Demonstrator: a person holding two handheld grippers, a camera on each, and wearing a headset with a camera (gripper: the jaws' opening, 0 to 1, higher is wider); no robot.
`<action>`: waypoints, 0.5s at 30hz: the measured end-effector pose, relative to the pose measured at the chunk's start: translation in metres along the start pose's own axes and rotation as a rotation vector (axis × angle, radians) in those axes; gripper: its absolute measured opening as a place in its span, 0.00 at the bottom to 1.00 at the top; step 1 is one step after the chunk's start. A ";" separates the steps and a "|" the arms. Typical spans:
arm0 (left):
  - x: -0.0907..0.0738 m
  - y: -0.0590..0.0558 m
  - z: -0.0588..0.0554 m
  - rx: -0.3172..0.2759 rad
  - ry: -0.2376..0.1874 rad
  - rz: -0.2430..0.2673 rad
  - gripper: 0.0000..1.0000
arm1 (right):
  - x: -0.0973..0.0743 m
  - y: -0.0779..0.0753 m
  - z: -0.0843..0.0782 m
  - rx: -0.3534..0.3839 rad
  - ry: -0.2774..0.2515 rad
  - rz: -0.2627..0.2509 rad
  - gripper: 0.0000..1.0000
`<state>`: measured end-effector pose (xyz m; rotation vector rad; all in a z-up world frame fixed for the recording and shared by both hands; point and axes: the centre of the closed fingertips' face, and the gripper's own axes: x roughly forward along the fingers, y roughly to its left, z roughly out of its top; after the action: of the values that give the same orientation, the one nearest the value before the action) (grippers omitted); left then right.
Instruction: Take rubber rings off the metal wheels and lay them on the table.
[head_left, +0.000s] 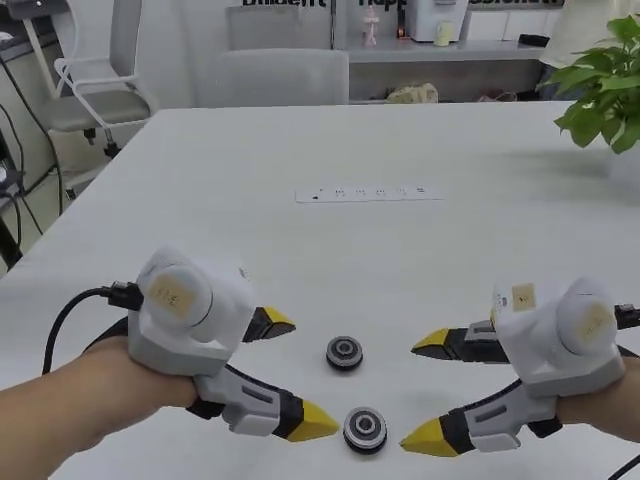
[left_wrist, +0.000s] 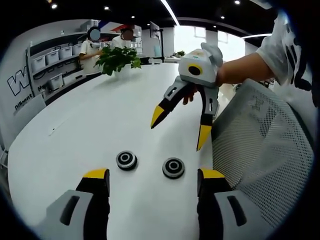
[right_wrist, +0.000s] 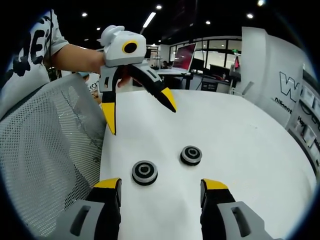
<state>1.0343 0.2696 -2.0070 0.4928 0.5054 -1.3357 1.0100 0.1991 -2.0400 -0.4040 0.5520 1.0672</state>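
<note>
Two small metal wheels with black rubber rings lie flat on the white table (head_left: 300, 140). The farther wheel (head_left: 344, 353) (left_wrist: 126, 160) (right_wrist: 191, 155) and the nearer wheel (head_left: 365, 429) (left_wrist: 173, 168) (right_wrist: 144, 172) sit a short way apart. My left gripper (head_left: 300, 373) (left_wrist: 154, 175) (right_wrist: 140, 114) is open just left of them, jaws pointing right. Facing it from the right, my right gripper (head_left: 425, 390) (right_wrist: 161, 185) (left_wrist: 180, 129) is open too. Neither gripper touches a wheel, and both wheels lie in the gap between the two grippers.
A white power strip (head_left: 370, 193) lies mid-table beyond the wheels. A potted plant (head_left: 605, 95) (left_wrist: 116, 57) stands at the far right edge. A grey mesh chair back (left_wrist: 260, 145) (right_wrist: 45, 150) is close behind the near table edge. Two people stand by the plant.
</note>
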 end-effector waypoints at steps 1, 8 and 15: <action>0.000 -0.001 0.000 0.001 0.001 -0.002 0.68 | 0.000 0.001 0.000 0.002 0.001 0.004 0.62; 0.004 -0.004 -0.002 0.007 0.010 -0.015 0.65 | 0.002 0.005 -0.001 -0.004 0.004 0.027 0.59; 0.007 -0.005 -0.003 0.010 0.014 -0.025 0.62 | 0.003 0.005 0.000 -0.006 0.002 0.031 0.57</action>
<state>1.0299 0.2648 -2.0135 0.5057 0.5183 -1.3596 1.0066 0.2037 -2.0419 -0.4034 0.5587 1.0984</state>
